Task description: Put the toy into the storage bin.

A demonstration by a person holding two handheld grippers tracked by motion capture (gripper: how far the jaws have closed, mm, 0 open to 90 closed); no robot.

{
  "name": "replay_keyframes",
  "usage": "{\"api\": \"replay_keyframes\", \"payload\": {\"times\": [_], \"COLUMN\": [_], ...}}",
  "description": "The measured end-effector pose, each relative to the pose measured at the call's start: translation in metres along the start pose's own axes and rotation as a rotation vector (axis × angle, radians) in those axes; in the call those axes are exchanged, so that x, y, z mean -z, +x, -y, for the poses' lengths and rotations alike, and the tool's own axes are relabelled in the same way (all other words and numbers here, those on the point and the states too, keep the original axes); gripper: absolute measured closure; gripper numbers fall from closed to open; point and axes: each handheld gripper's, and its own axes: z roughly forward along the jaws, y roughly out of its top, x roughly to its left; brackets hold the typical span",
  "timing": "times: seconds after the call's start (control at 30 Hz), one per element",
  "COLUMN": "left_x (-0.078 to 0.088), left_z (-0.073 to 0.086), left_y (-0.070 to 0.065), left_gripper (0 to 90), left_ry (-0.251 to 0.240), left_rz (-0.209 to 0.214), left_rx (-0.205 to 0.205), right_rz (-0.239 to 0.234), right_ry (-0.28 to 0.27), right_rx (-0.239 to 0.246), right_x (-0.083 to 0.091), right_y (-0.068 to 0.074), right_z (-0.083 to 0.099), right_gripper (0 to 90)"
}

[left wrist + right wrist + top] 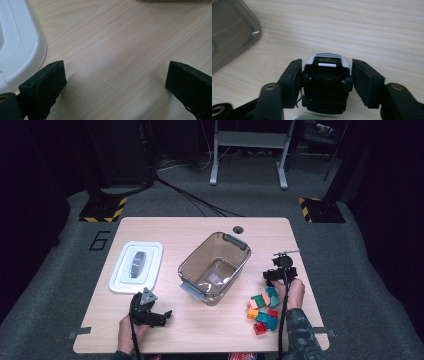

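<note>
Right gripper (327,83) is clamped on a small toy car (325,82), pads pressed against both its flanks. The car hangs underside-up toward the camera, black chassis and wheels showing, white body beneath. Its long axis runs along the jaws, nose pointing away from the hand.

Landmark: the clear bin (215,266). In the high view the right gripper (280,271) with the car sits just right of the bin, near its right long wall and apart from it. So the drop target lies to the gripper's left, a short sideways carry. In the right gripper view the bin's corner (232,32) shows at upper left, confirming that.

Bin contents: looks empty apart from a pale label or glare patch on its floor; can't tell which.

Block pile (264,308), mixed colours, lies right and nearer the person than the bin, beside the right hand.

White lid (136,266) lies flat left of the bin, well apart.

Left gripper (150,312) rests on the table (200,330), left and nearer than the bin, jaws spread wide, nothing between them, lid edge (22,50) just beside it. The right hand is the nearer one to the bin's rim.
</note>
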Motion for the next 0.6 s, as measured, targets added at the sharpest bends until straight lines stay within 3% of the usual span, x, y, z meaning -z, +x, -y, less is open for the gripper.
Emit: {"api": "replay_keyframes", "payload": {"times": [0.27, 0.6], "left_x": [0.0, 0.0], "left_z": [0.0, 0.0], "left_y": [0.0, 0.0], "left_gripper": [2.9, 2.9], "left_ry": [0.001, 0.0], "left_rz": [0.0, -0.001], "left_rx": [-0.002, -0.002], "right_rz": [0.029, 0.032], "right_ry": [0.003, -0.026], "right_rx": [0.003, 0.002], "right_x": [0.003, 0.015], "right_y": [0.002, 0.003], "right_z": [0.0, 0.0], "right_gripper": [46.8, 47.1]}}
